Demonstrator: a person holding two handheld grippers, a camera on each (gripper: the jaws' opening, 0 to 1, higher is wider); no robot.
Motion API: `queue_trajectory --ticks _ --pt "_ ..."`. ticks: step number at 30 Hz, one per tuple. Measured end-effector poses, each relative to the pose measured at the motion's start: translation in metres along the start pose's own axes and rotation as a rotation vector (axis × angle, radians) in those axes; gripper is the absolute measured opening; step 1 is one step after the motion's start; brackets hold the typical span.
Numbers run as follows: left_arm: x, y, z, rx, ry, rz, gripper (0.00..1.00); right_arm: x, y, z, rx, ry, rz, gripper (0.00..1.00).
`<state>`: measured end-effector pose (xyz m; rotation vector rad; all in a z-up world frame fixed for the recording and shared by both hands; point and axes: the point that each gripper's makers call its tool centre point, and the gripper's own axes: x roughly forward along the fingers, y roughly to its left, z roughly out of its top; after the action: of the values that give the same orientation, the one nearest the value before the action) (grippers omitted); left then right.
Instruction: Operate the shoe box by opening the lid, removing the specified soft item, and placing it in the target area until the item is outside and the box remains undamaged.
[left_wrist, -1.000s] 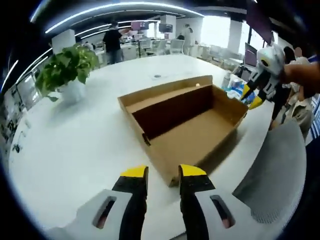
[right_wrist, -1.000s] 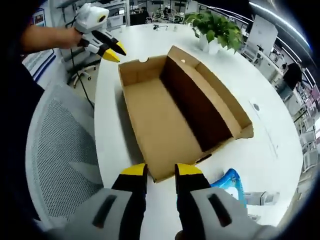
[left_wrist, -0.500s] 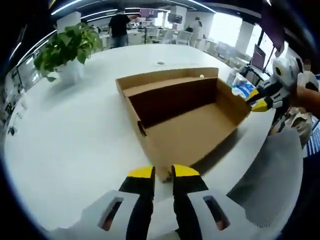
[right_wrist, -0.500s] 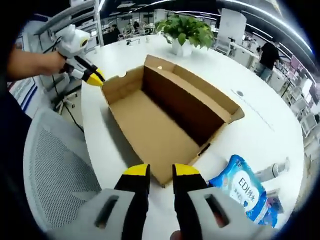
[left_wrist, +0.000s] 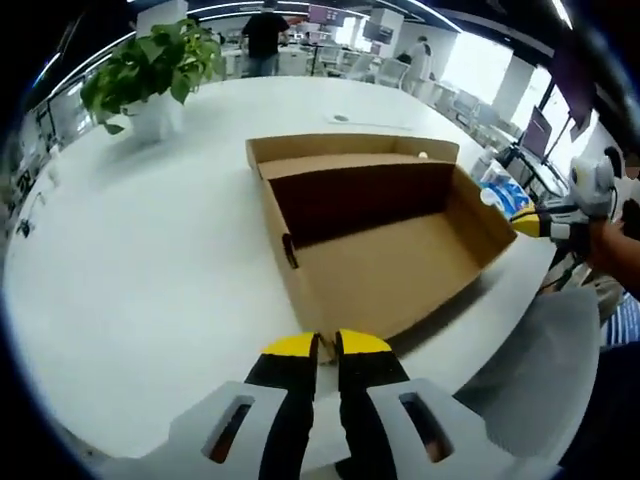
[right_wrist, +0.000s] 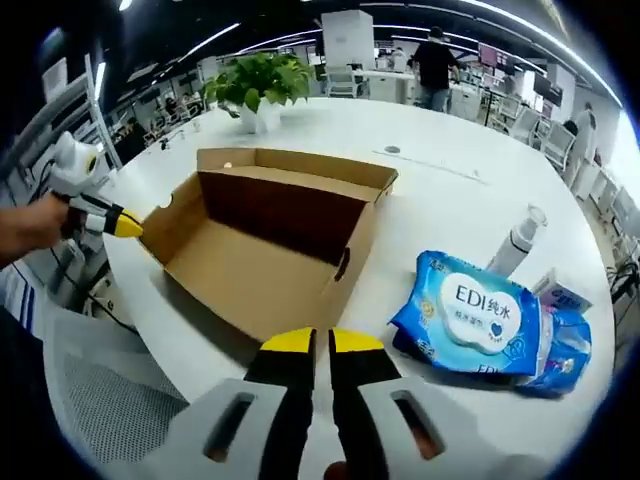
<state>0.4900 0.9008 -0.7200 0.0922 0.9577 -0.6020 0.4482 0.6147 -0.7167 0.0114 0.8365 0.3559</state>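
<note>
The brown cardboard shoe box (right_wrist: 265, 245) stands open and looks empty on the white round table (left_wrist: 130, 260). The blue soft wipes pack (right_wrist: 470, 322) lies outside, beside it. The left gripper (left_wrist: 320, 347) and the right gripper (right_wrist: 322, 342) have their jaws nearly together, holding nothing. The task seems almost finished.

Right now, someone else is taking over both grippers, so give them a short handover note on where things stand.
Left gripper: jaws nearly closed, holding nothing, at the near corner of the shoe box.
Right gripper: jaws nearly closed, holding nothing, at the opposite end of the box.
The box sits on the white table, open, its inside bare, no damage seen.
A blue wet wipes pack lies on the table beside the box, outside it, with a white bottle behind it.
Done: box open, soft pack out.
Left: confirm the pack sits in the target area, which I cannot identify here.
</note>
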Motion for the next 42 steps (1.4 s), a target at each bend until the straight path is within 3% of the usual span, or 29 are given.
queue_trajectory --ticks 5,10,13,17,19,22,24,26,30,34,36,42 --pt "-0.001 0.000 -0.001 -0.008 -0.002 -0.011 0.04 -0.004 0.000 0.016 0.073 -0.087 0.005 0.01" --pt "-0.001 0.000 -0.001 -0.028 -0.010 -0.008 0.05 0.005 0.005 0.007 0.026 -0.027 -0.008 0.05" --pt "-0.002 0.000 0.001 -0.012 -0.014 -0.012 0.06 0.006 0.005 0.008 0.028 -0.028 -0.021 0.05" --pt "-0.002 0.001 0.011 -0.029 -0.064 0.003 0.15 0.005 0.005 0.008 0.006 -0.036 -0.032 0.04" --pt "0.002 0.002 0.012 -0.079 -0.065 0.005 0.13 0.005 0.005 0.008 0.007 -0.040 -0.040 0.04" --pt "0.013 0.005 0.001 -0.069 -0.017 0.024 0.06 0.005 0.006 0.008 -0.011 -0.056 -0.067 0.04" --pt "0.012 0.005 0.001 -0.159 -0.031 0.030 0.06 0.004 0.006 0.007 -0.020 -0.069 -0.076 0.04" --pt "0.011 0.006 0.002 -0.147 -0.043 0.029 0.05 0.004 0.004 0.007 -0.001 -0.086 -0.078 0.04" --pt "0.010 0.006 0.002 -0.202 -0.096 0.008 0.05 0.005 0.004 0.008 -0.005 -0.093 -0.071 0.05" --pt "0.009 0.005 0.001 -0.183 -0.116 0.005 0.05 0.005 0.004 0.008 -0.019 -0.085 -0.070 0.05" --pt "0.009 0.005 0.002 -0.240 -0.135 0.005 0.04 0.006 0.003 0.008 -0.002 -0.078 -0.055 0.06" --pt "0.009 0.005 0.002 -0.218 -0.165 0.054 0.02 0.010 0.007 0.003 -0.003 -0.046 -0.038 0.11"
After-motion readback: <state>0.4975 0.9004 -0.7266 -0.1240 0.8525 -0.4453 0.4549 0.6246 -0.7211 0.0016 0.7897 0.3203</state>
